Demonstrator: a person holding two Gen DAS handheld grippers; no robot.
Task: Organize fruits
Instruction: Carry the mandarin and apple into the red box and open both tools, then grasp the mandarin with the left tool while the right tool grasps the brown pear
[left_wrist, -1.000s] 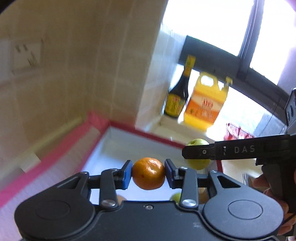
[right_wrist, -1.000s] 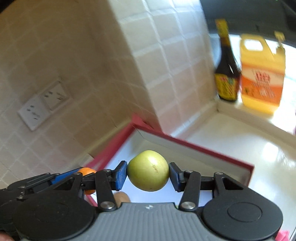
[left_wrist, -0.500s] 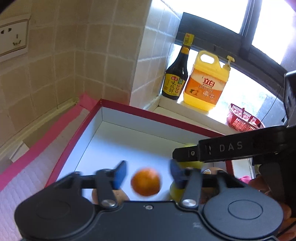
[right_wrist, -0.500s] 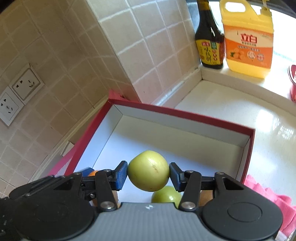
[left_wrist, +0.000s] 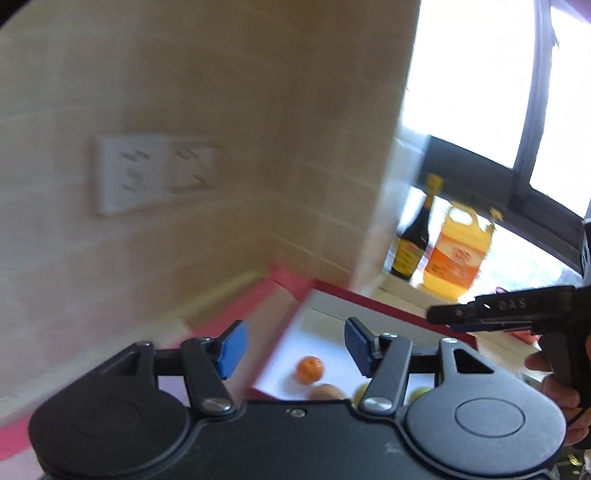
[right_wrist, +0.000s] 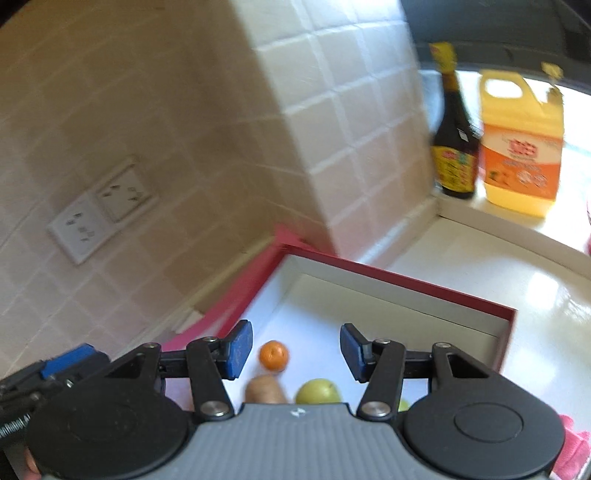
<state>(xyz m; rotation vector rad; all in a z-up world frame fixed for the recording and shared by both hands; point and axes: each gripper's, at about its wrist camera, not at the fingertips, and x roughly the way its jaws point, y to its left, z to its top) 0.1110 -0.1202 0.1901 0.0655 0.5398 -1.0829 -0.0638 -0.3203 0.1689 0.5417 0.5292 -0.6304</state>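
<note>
A red-rimmed box with a white inside (right_wrist: 402, 282) (left_wrist: 369, 295) lies on the counter in the corner. In it lie an orange mandarin (right_wrist: 273, 355) (left_wrist: 309, 369), a brown fruit (right_wrist: 264, 392) (left_wrist: 325, 391) and a green apple (right_wrist: 317, 392); another green fruit (right_wrist: 403, 405) peeks out beside my mount. My left gripper (left_wrist: 295, 349) is open and empty above the box's left edge. My right gripper (right_wrist: 295, 349) is open and empty above the fruits. The right gripper's side also shows in the left wrist view (left_wrist: 509, 308).
A dark sauce bottle (right_wrist: 452, 144) and a yellow detergent jug (right_wrist: 521, 147) stand on the windowsill. The tiled wall with a socket plate (right_wrist: 99, 210) rises on the left, with a tiled pillar behind the box. A pink cloth (right_wrist: 572, 443) lies at the right.
Both grippers have opened and let go of their fruit: the mandarin and the green apple now lie in the box. Both grippers have lifted up and tilted back.
</note>
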